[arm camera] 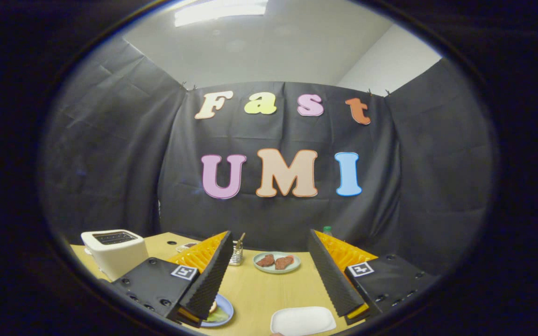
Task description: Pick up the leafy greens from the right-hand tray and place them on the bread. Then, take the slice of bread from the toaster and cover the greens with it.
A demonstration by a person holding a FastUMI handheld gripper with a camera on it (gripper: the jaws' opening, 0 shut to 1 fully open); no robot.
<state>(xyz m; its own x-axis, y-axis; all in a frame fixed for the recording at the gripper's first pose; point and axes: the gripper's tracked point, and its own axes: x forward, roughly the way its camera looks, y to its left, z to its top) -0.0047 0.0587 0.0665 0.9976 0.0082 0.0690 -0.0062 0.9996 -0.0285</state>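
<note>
Gripper (pixel 276 284) held level above the counter (pixel 259 289), jaws wide apart and empty. No readable labels. White toaster (pixel 114 252) at the counter's far left corner.

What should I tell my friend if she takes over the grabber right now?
Gripper: open, holding nothing, above the table.
Toaster: beyond the left finger; I cannot tell if bread is in its slots.
Blue plate: under the left finger's tip, with something green on it, so the greens look placed.
White tray: between the fingers, bare.
Plate with two brown pieces: further ahead.
Left: fetch the toaster slice, cover the greens.
</note>
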